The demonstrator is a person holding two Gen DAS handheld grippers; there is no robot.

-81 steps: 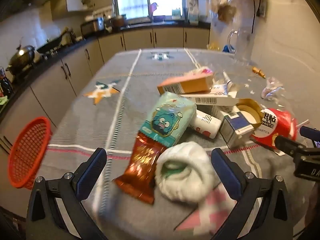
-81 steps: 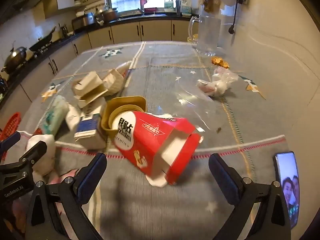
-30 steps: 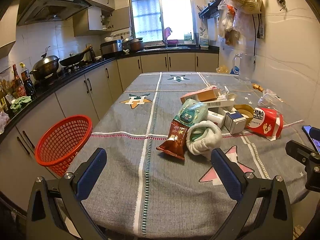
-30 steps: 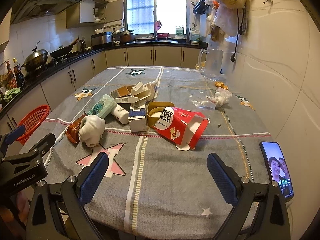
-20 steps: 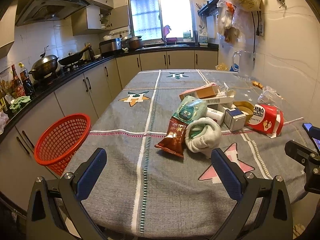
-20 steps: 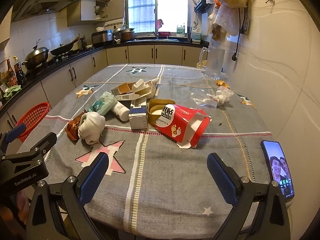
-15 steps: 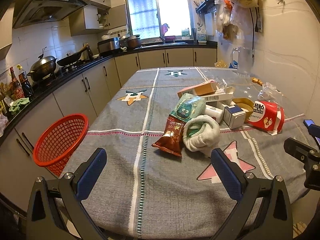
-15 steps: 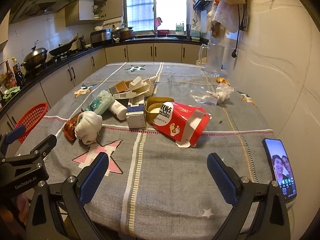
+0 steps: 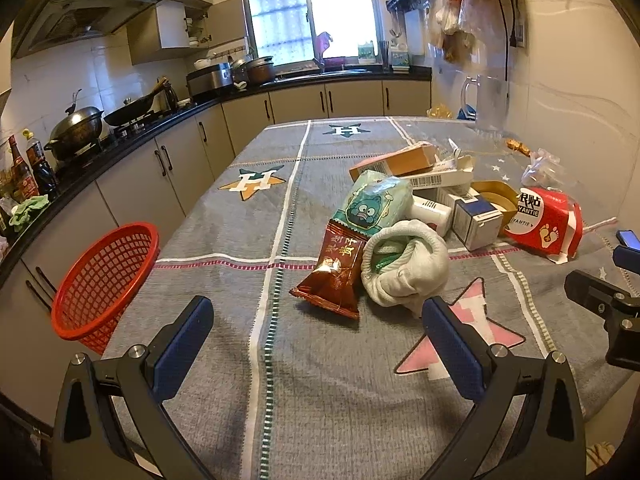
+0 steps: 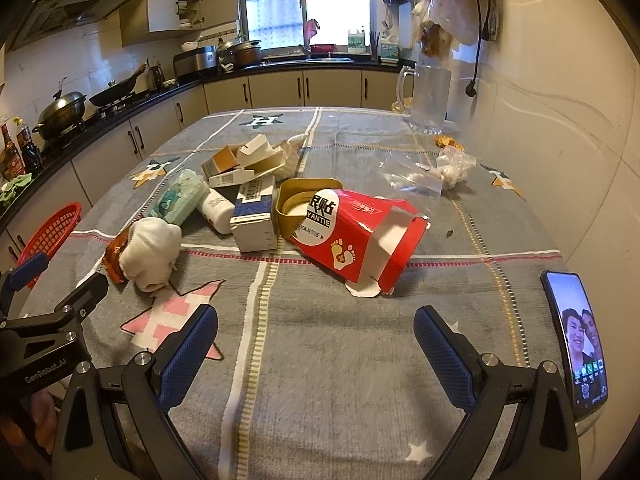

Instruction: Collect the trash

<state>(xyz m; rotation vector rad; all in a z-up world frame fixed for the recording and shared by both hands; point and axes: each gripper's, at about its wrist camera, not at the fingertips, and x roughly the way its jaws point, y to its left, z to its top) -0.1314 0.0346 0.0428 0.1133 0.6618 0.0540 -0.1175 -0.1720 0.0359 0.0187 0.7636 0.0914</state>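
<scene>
A pile of trash lies mid-table: a white crumpled wad (image 9: 404, 268), a brown snack wrapper (image 9: 334, 268), a teal cartoon packet (image 9: 374, 202), small cartons (image 9: 476, 220) and an open red box (image 9: 544, 222). The red box (image 10: 356, 236) and the wad (image 10: 150, 252) also show in the right wrist view. A red mesh basket (image 9: 104, 276) hangs at the table's left edge. My left gripper (image 9: 316, 340) is open and empty, short of the wrapper. My right gripper (image 10: 316, 352) is open and empty, short of the red box.
A phone (image 10: 576, 336) lies at the table's right edge. A glass pitcher (image 10: 428, 100) stands at the far right by the wall. A clear plastic bag and crumpled tissue (image 10: 452, 168) lie behind the red box. Kitchen counters run along the left and back.
Both grippers have drawn back from the pile and then eased slightly forward. Both stay open. The trash has not moved.
</scene>
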